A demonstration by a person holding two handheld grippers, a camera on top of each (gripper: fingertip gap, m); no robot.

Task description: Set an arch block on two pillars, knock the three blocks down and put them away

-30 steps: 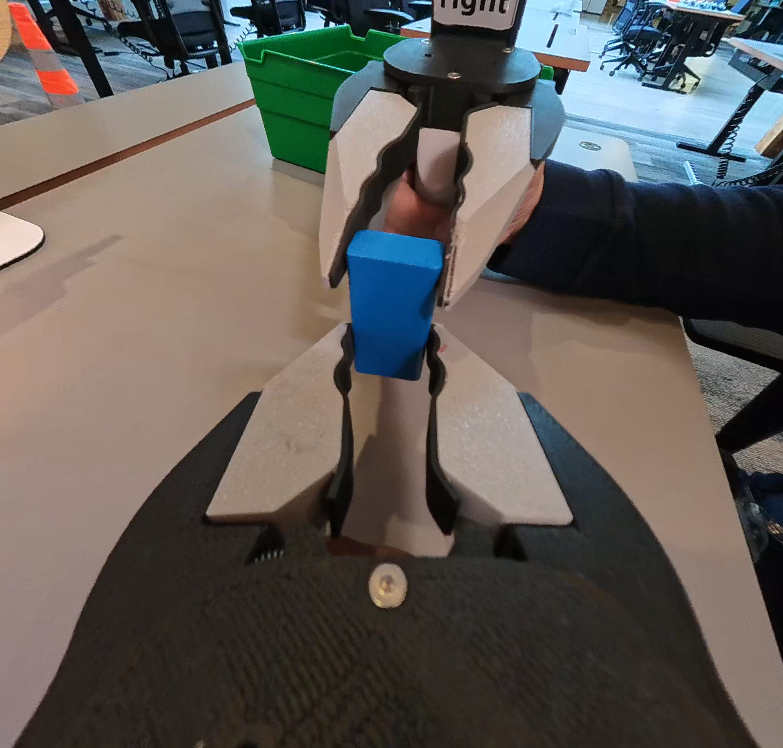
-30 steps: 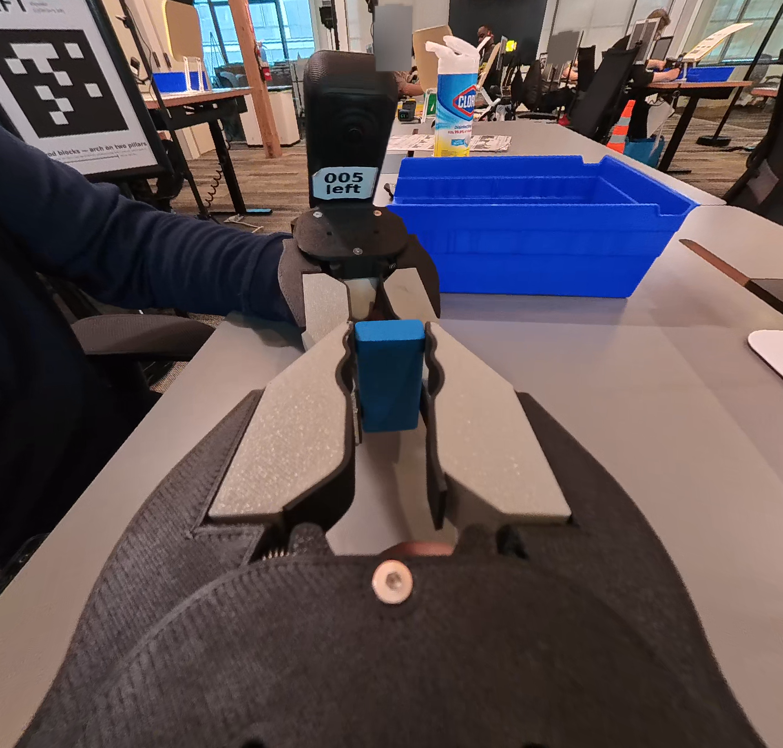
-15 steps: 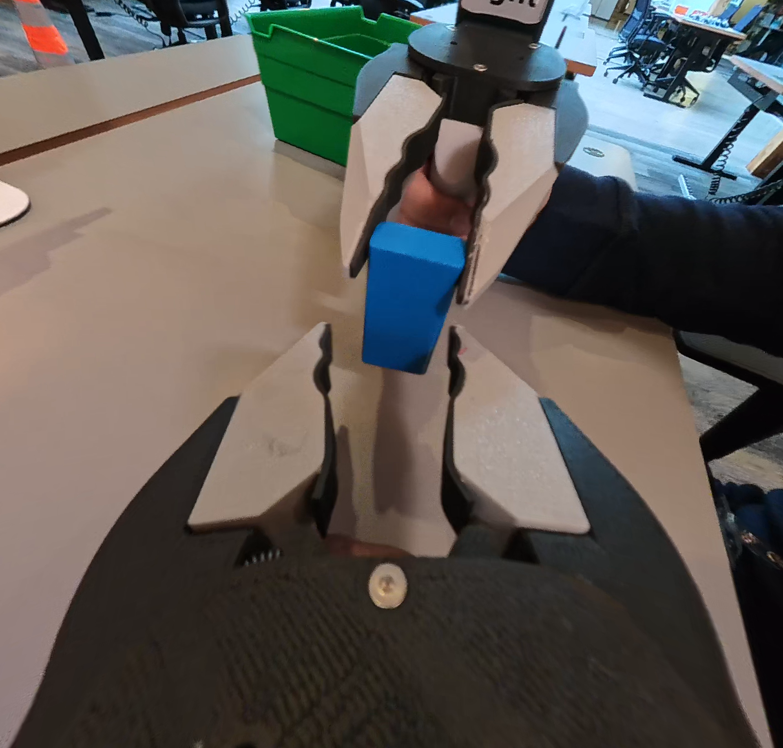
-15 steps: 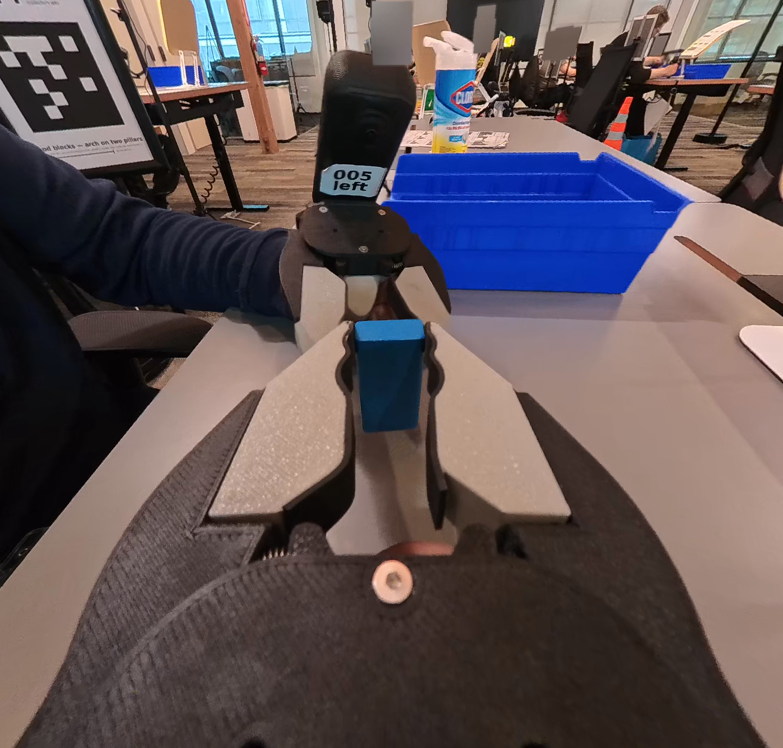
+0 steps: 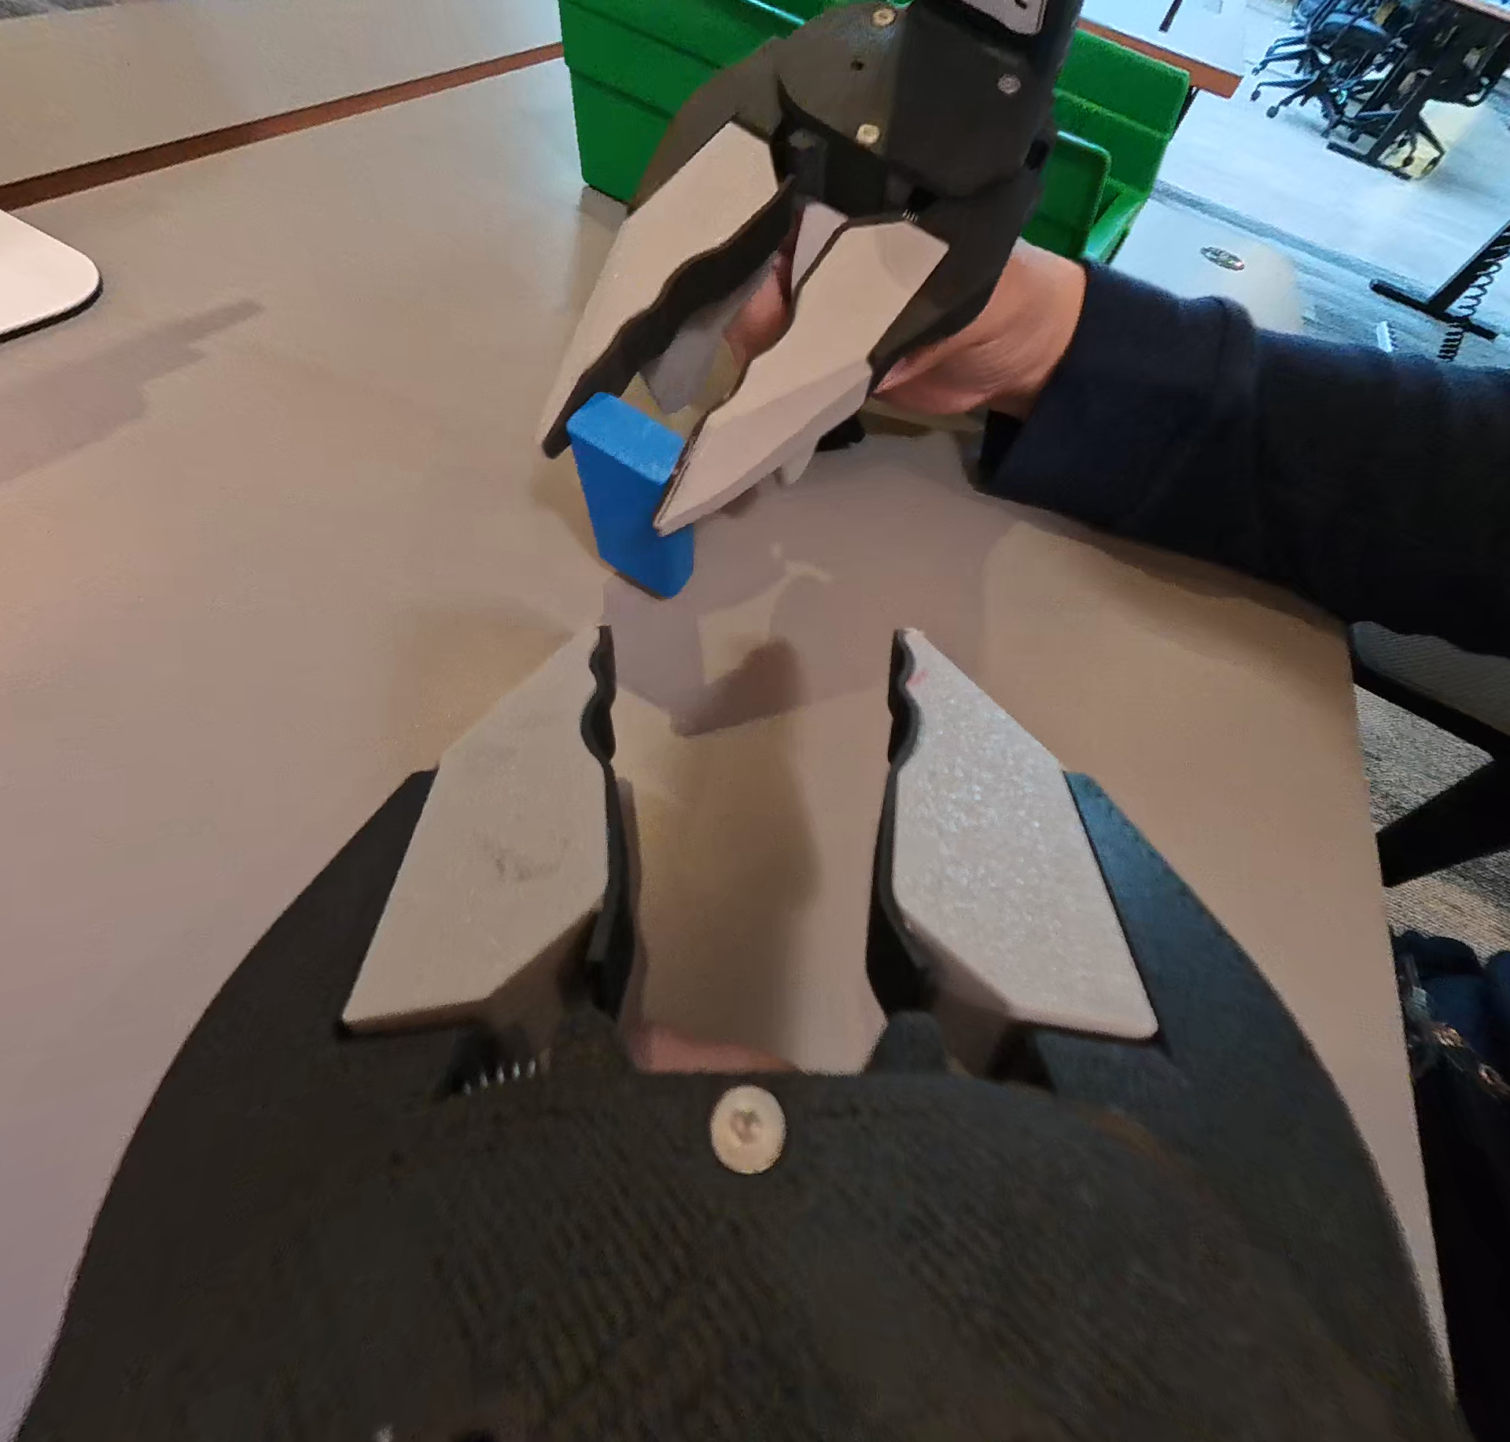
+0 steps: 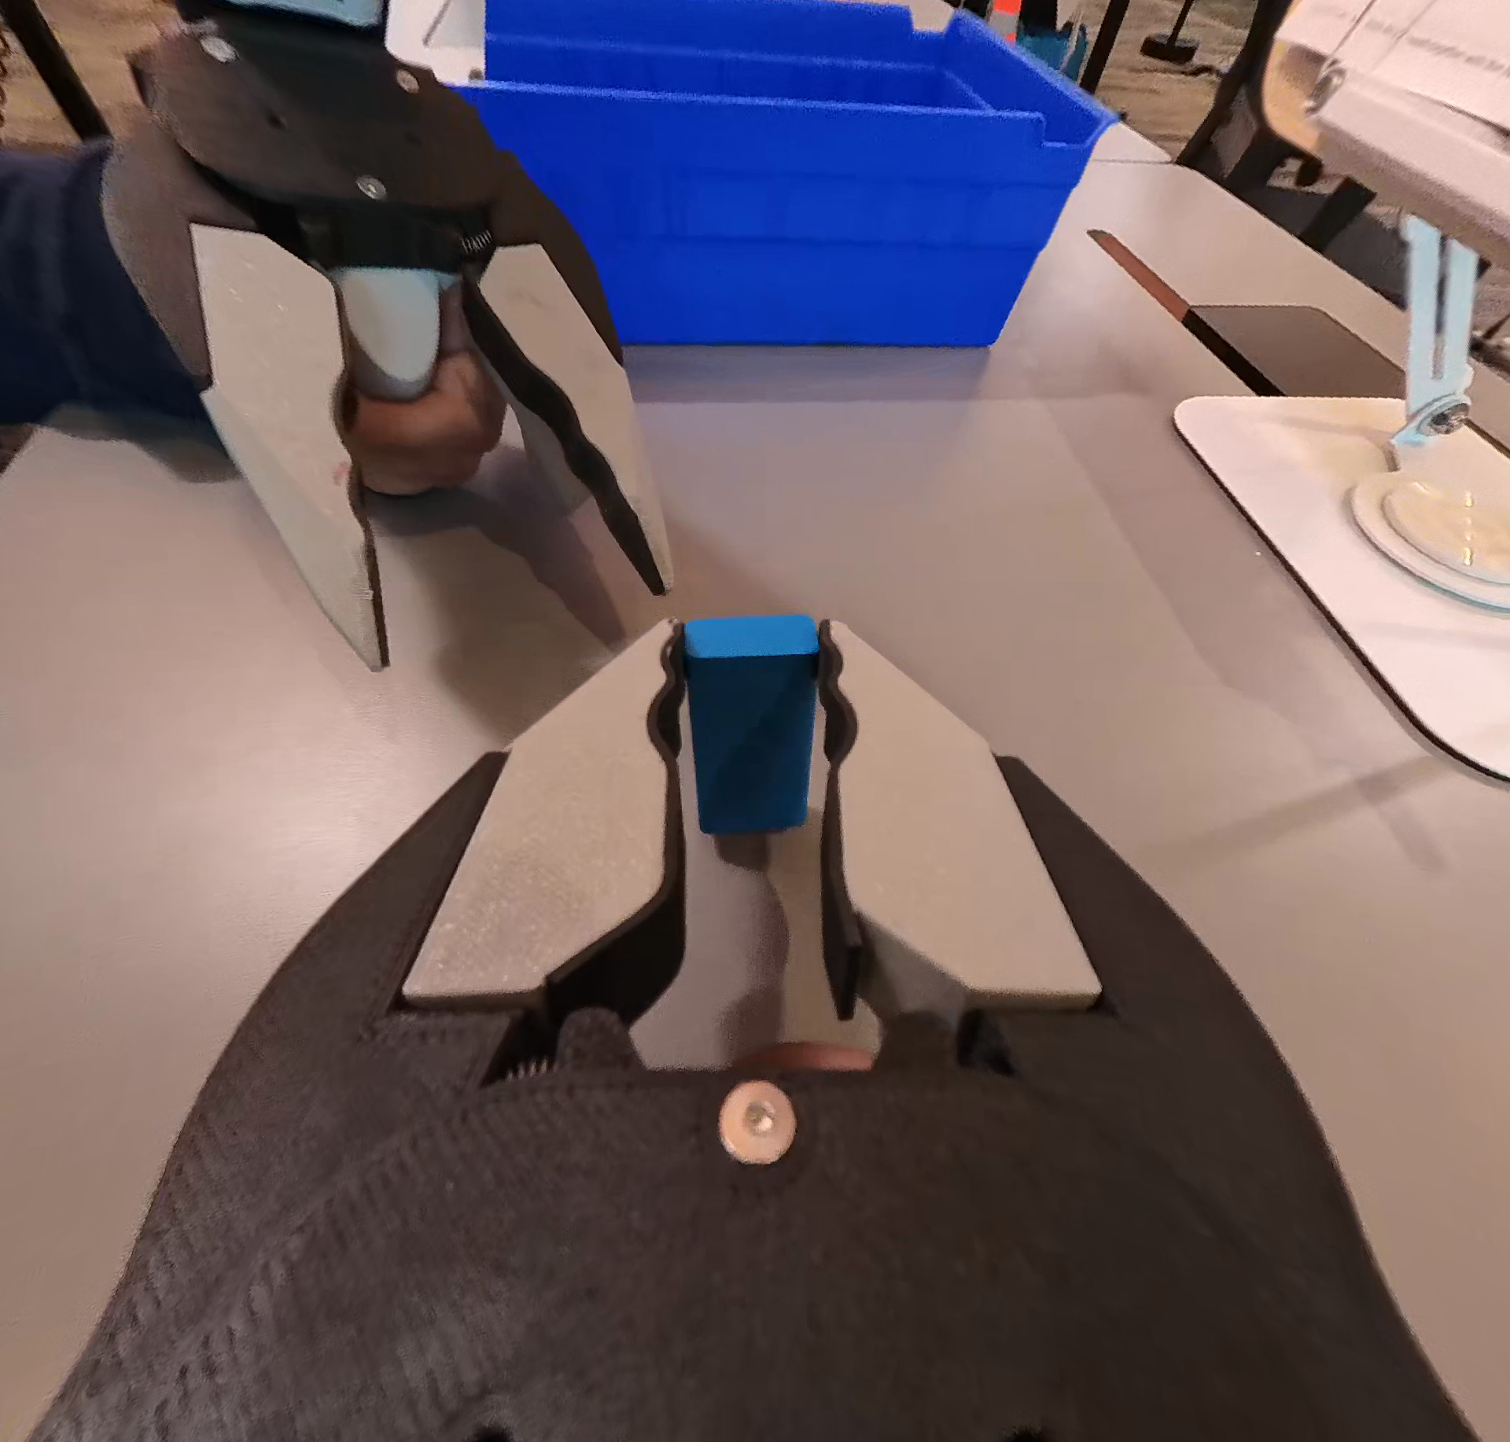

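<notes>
A blue rectangular block (image 6: pixel 750 717) is clamped near its top end between the fingers of my right gripper (image 6: pixel 750 631). In the left wrist view the right gripper (image 5: pixel 613 488) holds the block (image 5: pixel 629 504) tilted, with its lower end close above the table. My left gripper (image 5: pixel 750 651) is open and empty, a short way back from the block. In the right wrist view the left gripper (image 6: pixel 515 623) stands to the left of the block with its jaws spread. No arch block or second pillar shows.
A blue bin (image 6: pixel 776 177) stands behind the left gripper on the grey table (image 6: pixel 980 545). A green bin (image 5: pixel 654 55) stands behind the right gripper. A white stand base (image 6: pixel 1307 520) lies at the right, and shows at the left edge of the left wrist view (image 5: pixel 33 284).
My left gripper has let go of the block's lower end, opened wide and drawn back. My right gripper has kept the block, tilted it and lowered it toward the table.
</notes>
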